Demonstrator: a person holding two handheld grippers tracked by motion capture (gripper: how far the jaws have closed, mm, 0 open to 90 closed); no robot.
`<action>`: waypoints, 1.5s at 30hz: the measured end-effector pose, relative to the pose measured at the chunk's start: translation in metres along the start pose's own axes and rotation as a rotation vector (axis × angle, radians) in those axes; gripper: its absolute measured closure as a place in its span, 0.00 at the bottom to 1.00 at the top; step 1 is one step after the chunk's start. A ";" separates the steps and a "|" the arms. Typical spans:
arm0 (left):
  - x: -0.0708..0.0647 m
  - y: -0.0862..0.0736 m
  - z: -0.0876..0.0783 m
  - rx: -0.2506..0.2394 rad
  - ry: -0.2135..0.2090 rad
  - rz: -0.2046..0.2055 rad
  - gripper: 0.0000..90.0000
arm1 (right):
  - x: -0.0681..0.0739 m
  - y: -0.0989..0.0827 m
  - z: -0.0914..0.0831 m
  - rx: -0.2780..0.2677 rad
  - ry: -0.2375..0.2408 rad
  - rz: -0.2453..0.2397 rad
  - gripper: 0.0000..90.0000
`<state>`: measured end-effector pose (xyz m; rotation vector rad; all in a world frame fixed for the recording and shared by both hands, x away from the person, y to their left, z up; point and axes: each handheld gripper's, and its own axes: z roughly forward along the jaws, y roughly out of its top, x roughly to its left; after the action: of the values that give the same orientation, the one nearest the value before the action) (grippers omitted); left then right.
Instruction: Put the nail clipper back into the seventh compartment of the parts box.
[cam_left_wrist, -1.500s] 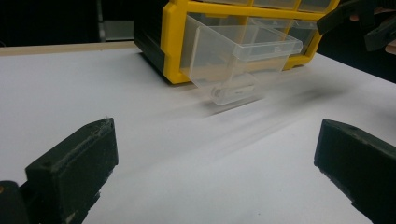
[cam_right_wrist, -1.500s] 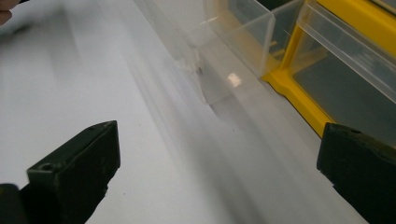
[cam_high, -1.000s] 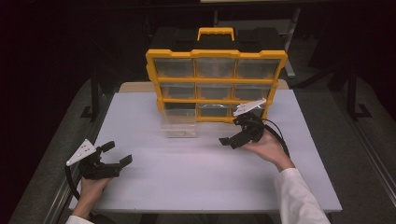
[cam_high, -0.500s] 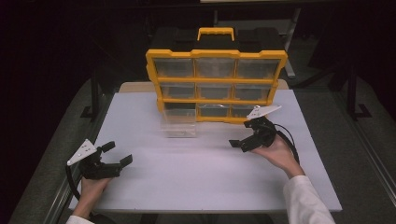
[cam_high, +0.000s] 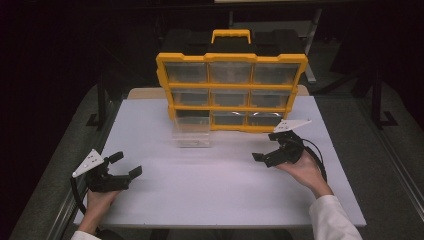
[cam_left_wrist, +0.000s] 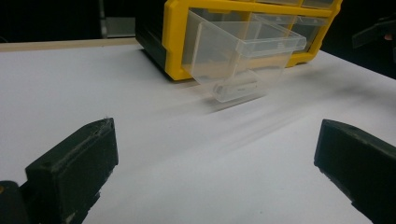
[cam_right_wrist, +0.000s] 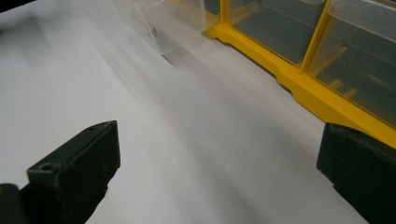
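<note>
Your tabletop (cam_high: 200, 200) carries the yellow organizer (cam_high: 231, 92) standing upright with 9 clear drawers. The bottom-left drawer (cam_high: 191, 131) is pulled out in front of the organizer, tipped down onto the tabletop; the other 8 sit in place. Judging from that, the opening is done and the filling or closing remains. Your right hand-held gripper (cam_high: 264, 151) hangs released near the organizer's bottom-right corner; your left hand-held gripper (cam_high: 126, 166), also released, rests well apart from it.

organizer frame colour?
Yellow frame, clear drawers; best in the high view.
</note>
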<state>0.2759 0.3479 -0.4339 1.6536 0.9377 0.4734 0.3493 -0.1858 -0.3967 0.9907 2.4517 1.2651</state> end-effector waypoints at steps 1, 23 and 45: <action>0.000 0.000 0.000 0.000 -0.001 0.000 0.00 | 0.000 -0.001 -0.001 -0.001 -0.001 0.000 0.00; 0.000 0.000 0.000 0.002 -0.004 0.002 0.00 | 0.004 -0.033 -0.016 -0.059 -0.037 0.029 0.00; -0.001 0.000 -0.001 0.001 -0.007 0.006 0.00 | -0.001 -0.075 -0.047 -0.226 -0.114 0.091 0.00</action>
<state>0.2749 0.3475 -0.4334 1.6582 0.9280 0.4705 0.2931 -0.2471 -0.4276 1.0899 2.1447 1.4339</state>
